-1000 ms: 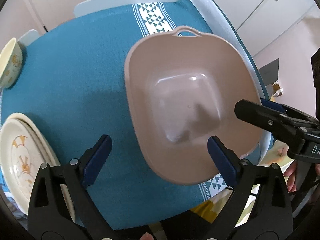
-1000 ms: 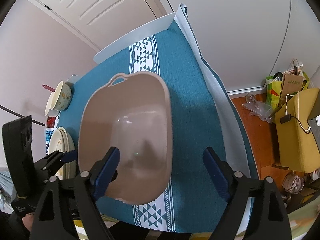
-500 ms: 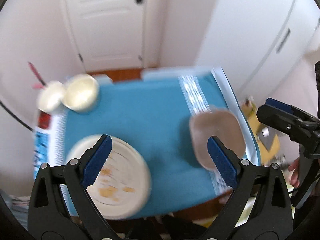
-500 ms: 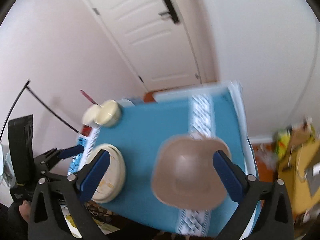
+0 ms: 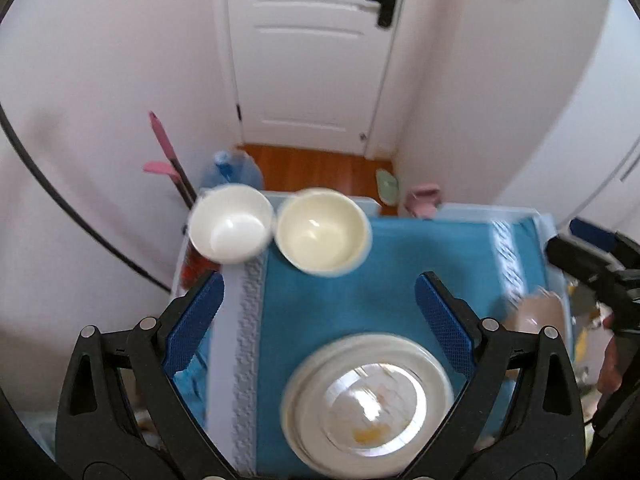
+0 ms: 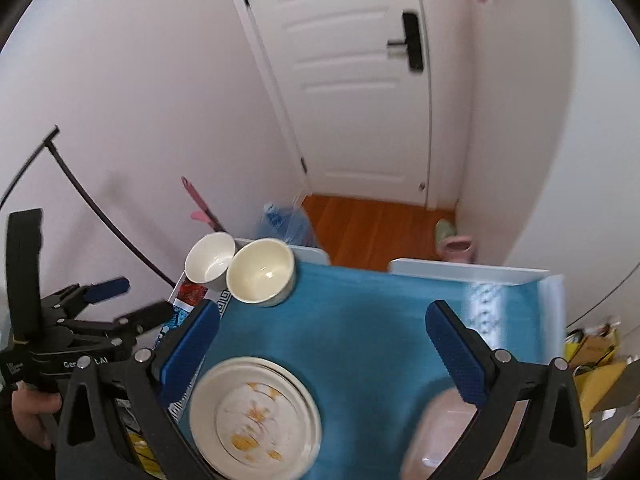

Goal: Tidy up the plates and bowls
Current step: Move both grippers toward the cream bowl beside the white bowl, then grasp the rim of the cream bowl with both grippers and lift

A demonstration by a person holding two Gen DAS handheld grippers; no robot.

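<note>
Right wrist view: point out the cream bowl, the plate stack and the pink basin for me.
cream bowl (image 6: 261, 277), right wrist view, inside of its hollow.
plate stack (image 6: 256, 410), right wrist view, face of the top plate.
pink basin (image 6: 438, 436), right wrist view, its inner wall.

Home interior: white panelled door (image 5: 308, 48) with black handle, wooden floor (image 6: 376, 220), slippers (image 6: 456, 246) by the wall, table (image 5: 384, 264) under blue patterned cloth bearing crockery.

Both wrist cameras look steeply down from well above the blue-clothed table (image 5: 340, 312) toward a white door (image 6: 360, 92), sharing the stacked plates (image 6: 256, 412) and two bowls (image 5: 276, 232)
</note>
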